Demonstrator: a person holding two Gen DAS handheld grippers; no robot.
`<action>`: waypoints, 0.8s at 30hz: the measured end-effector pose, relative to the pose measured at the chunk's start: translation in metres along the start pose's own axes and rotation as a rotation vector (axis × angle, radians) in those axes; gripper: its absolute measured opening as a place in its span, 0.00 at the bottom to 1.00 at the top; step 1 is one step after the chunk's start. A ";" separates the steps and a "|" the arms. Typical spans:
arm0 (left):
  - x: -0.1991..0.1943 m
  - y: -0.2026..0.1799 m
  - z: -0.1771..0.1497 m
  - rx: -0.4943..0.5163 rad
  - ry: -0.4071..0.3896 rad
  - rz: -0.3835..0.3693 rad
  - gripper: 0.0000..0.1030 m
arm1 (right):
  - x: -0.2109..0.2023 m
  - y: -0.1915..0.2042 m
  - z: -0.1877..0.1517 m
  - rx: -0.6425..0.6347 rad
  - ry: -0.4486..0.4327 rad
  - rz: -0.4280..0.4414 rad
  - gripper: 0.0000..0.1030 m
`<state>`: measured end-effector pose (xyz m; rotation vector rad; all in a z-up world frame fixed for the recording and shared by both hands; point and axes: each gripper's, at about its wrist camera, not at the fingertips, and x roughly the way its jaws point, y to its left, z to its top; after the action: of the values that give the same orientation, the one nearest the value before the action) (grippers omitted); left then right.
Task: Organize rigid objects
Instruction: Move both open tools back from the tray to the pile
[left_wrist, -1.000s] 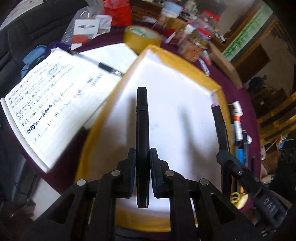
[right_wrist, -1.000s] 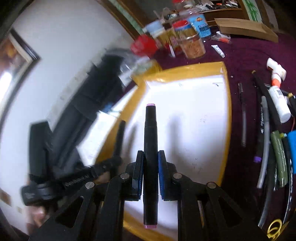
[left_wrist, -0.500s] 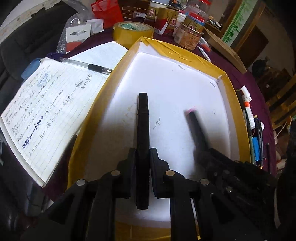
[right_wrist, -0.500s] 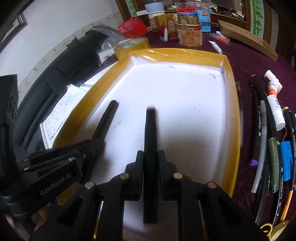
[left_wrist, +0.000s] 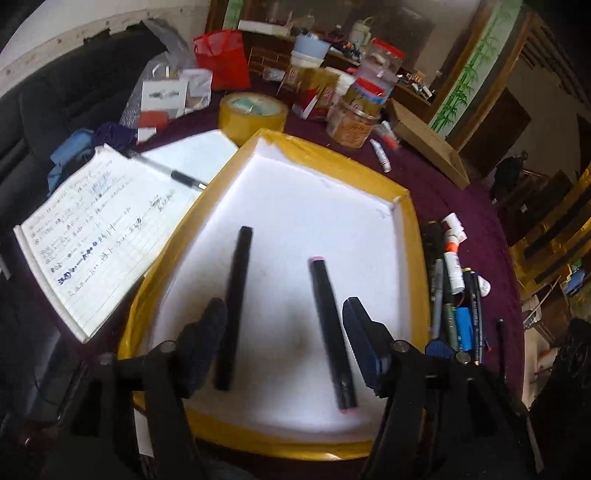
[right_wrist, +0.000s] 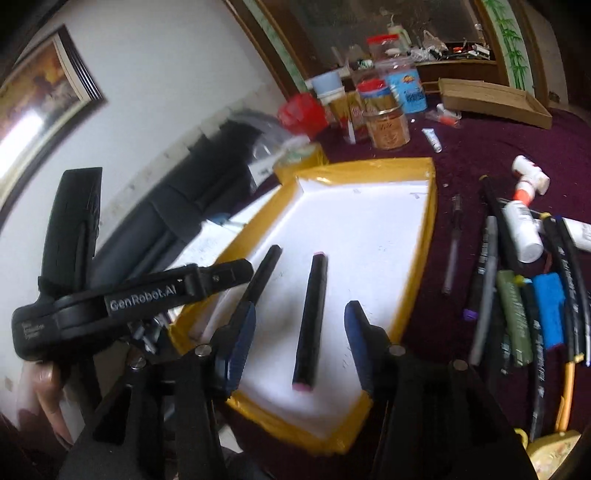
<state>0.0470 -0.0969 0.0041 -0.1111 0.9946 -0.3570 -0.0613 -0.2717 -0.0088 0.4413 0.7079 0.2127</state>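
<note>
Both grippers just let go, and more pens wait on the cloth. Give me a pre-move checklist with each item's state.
1. Left gripper free of a load: ok, its jaws are opening and the pads press on nothing.
2. Right gripper free of a load: ok, jaws opening, pads clear of the pink-tipped marker.
3. All-black marker inside the yellow-rimmed tray: ok, it lies flat on the white floor.
4. Pink-tipped marker inside the tray: ok, apart from the black one.
5. Markers at rest: cannot tell, the frames are blurred.
6. Next items in view: ok, the pile of pens lies on the cloth right of the tray.
</note>
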 end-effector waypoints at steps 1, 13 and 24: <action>-0.008 -0.006 -0.003 0.005 -0.021 -0.010 0.63 | -0.009 -0.004 -0.002 0.008 -0.013 -0.009 0.44; -0.023 -0.116 -0.066 0.270 0.043 -0.232 0.62 | -0.104 -0.074 -0.075 0.116 -0.046 -0.141 0.48; -0.007 -0.173 -0.105 0.433 0.137 -0.272 0.62 | -0.164 -0.146 -0.080 0.285 -0.133 -0.226 0.47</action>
<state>-0.0859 -0.2493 -0.0035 0.1751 1.0182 -0.8295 -0.2308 -0.4311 -0.0346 0.6362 0.6531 -0.1316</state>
